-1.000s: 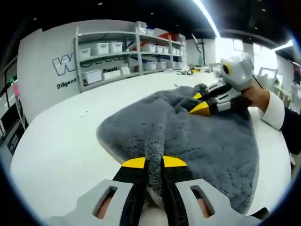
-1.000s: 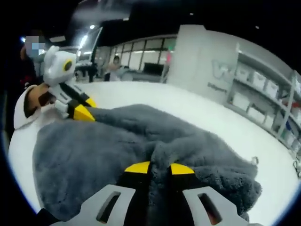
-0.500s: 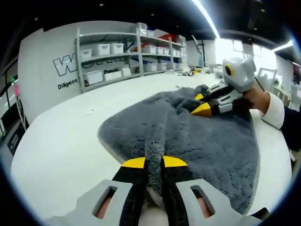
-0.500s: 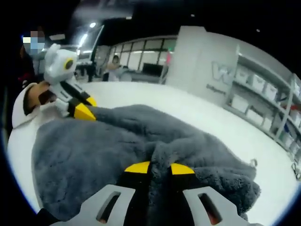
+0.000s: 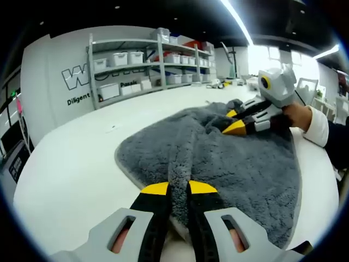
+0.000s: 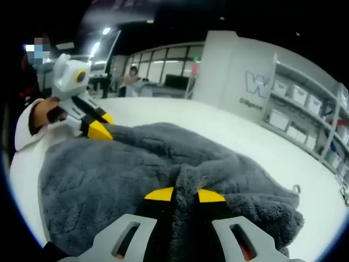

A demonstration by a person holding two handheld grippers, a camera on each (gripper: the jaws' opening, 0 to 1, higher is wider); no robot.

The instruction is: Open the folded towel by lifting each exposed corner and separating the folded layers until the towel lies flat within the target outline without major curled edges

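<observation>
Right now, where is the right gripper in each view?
Left gripper view: the right gripper comes in from the upper right, shut on the towel.
Right gripper view: its own jaws rise from bottom centre, pinching towel.
Shared landmark: the shelving.

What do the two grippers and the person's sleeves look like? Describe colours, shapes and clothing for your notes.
Each gripper, the left gripper and the right gripper, has two black fingers with yellow tips, set in a pale grey body with slotted openings. Seen from the other side, a pale grey housing sits on top. The person wears a white cuff under a dark sleeve.
</observation>
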